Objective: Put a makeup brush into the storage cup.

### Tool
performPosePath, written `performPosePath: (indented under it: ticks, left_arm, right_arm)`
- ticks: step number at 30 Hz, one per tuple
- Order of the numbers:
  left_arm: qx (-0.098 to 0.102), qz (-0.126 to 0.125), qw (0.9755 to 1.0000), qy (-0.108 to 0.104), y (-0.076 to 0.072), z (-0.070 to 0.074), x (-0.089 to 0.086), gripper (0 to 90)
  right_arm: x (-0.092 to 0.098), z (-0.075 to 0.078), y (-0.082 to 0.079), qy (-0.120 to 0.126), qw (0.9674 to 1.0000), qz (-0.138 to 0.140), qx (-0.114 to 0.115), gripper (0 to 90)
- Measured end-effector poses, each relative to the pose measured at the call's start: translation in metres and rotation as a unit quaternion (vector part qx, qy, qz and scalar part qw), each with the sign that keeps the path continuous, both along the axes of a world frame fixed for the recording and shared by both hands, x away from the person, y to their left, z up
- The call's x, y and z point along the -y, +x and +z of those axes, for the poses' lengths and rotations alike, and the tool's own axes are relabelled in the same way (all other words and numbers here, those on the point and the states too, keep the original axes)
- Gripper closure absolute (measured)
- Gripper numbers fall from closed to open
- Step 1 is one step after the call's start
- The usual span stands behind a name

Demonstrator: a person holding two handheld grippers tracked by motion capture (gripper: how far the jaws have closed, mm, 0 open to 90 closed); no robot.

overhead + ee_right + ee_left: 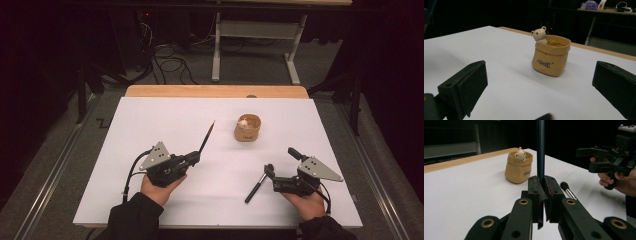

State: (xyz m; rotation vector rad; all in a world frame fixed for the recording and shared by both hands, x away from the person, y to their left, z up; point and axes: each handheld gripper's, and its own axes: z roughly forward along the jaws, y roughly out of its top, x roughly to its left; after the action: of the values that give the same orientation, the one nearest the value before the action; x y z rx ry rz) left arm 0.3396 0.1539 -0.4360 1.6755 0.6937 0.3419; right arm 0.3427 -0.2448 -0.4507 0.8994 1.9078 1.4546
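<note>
My left gripper (194,158) is shut on a slim dark stick (207,135) that tapers to a point and angles toward the far side of the table. In the left gripper view the stick (540,147) rises straight up from between the closed jaws of that gripper (544,181). A tan bag-shaped pot (248,128) with a small bear figure on its rim stands mid-table, beyond both grippers. My right gripper (281,161) is open and holds nothing. A black makeup brush (256,186) lies flat on the white sheet just left of it, and its bristle head (564,186) points toward the pot (519,168).
The white sheet (165,120) covers a wooden table (215,91) whose far edge shows. In the right gripper view the pot (550,58) stands ahead between the wide jaws of the right gripper (541,75). A desk frame and cables lie on the floor behind.
</note>
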Motion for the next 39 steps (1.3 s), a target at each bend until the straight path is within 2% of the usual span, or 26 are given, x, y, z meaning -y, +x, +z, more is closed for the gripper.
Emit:
performPosePath:
  ticks: [5,10,15,21,39]
  left_arm:
    - [-0.002,0.001,1.0000,0.002,0.002,-0.002,-0.003,84.8]
    - [0.000,0.004,1.0000,-0.003,0.002,-0.002,-0.004,84.8]
    - [0.001,0.007,1.0000,-0.004,0.002,-0.002,-0.005,84.8]
    - [0.003,0.011,0.9999,-0.006,0.002,-0.002,-0.006,84.8]
    - [0.012,0.022,0.9996,-0.010,0.003,-0.002,-0.007,84.8]
  right_arm:
    - [-0.010,0.009,-0.001,0.007,0.9999,0.009,0.006,0.4]
    - [-0.022,0.022,-0.001,0.002,0.9996,0.022,0.015,0.7]
    - [-0.036,0.035,0.003,0.013,0.9992,0.036,0.012,1.0]
    - [-0.052,0.041,0.007,0.015,0.9985,0.053,0.010,1.1]
    - [-0.097,0.056,0.016,0.021,0.9959,0.085,0.022,2.7]
